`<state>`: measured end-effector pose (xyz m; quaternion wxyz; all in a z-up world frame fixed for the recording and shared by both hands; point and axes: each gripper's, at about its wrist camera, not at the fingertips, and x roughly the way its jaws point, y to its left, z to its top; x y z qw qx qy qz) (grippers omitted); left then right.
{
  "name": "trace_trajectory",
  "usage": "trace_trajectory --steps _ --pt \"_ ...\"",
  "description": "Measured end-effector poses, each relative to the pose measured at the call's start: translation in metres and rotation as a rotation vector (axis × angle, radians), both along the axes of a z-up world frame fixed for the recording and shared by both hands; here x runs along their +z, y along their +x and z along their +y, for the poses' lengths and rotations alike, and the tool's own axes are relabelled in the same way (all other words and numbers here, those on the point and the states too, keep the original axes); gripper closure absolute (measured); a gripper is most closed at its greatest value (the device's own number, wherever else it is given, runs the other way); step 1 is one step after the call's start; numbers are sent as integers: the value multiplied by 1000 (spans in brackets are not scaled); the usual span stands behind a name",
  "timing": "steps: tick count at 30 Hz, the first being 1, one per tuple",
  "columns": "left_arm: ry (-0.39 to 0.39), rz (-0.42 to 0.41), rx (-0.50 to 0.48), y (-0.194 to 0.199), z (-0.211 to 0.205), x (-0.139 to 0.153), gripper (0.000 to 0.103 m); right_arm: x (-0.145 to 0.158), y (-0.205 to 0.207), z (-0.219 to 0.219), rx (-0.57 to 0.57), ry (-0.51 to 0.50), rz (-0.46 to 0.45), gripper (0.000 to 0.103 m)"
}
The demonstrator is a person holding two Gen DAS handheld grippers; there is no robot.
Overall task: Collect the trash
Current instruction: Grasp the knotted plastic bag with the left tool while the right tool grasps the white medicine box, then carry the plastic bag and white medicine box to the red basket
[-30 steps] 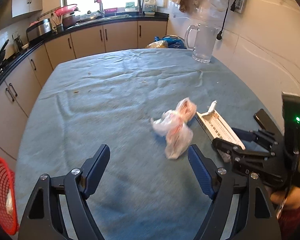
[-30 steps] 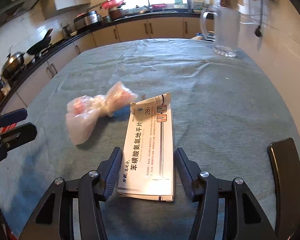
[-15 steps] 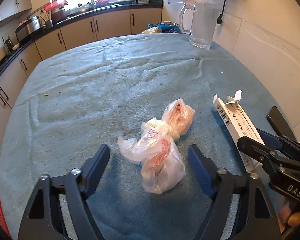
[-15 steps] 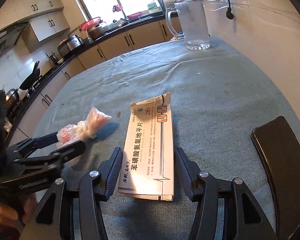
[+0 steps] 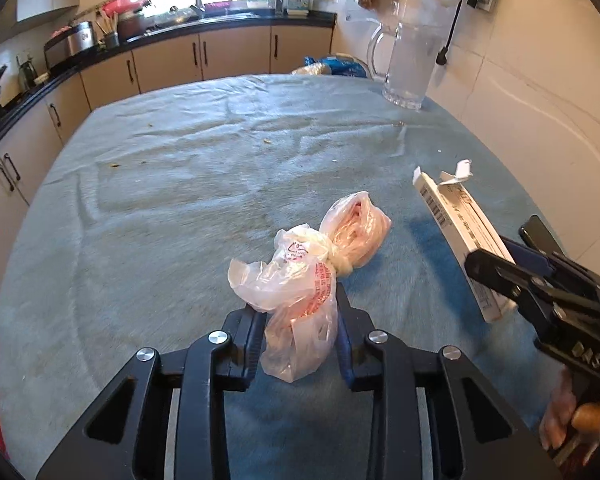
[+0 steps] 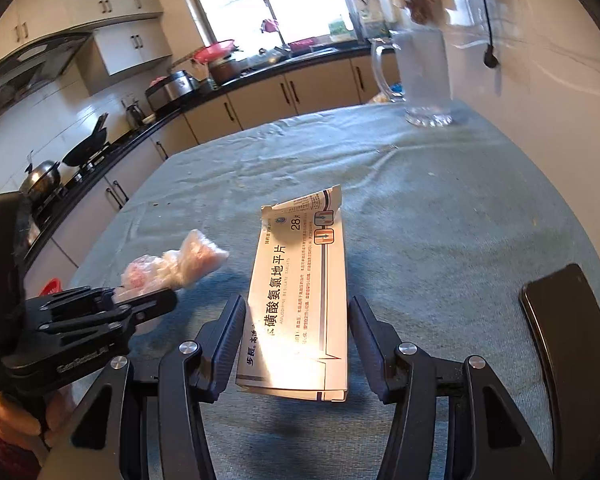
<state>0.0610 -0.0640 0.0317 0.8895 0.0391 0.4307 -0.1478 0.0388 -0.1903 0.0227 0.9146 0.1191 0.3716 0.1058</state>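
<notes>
Both cameras sit low over the table (image 5: 180,200), looking forward along their fingers toward the kitchen window. The left view is close on the plastic bag (image 5: 304,280); the right view is close on the medicine box (image 6: 304,292). Each shows both items and the glass jug (image 6: 424,76).

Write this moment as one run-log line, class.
left gripper: shut on plastic bag | right gripper: shut on medicine box | both over table

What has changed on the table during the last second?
The left tool moved forward to the plastic bag and closed on its near end; it was open before. The right tool still holds the medicine box. Glass jug and phone stayed.
</notes>
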Motion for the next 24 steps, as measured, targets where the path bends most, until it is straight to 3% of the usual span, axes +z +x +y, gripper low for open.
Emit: trace_trajectory --steps 10,15,24 --pt "23 -108 77 -58 53 22 73 8 -7 26 92 -52 -59 46" --pt "23 -135 117 -77 79 29 73 12 -15 36 115 12 -36 45" --pt "31 -164 165 -99 112 30 73 25 -49 94 204 18 -49 45"
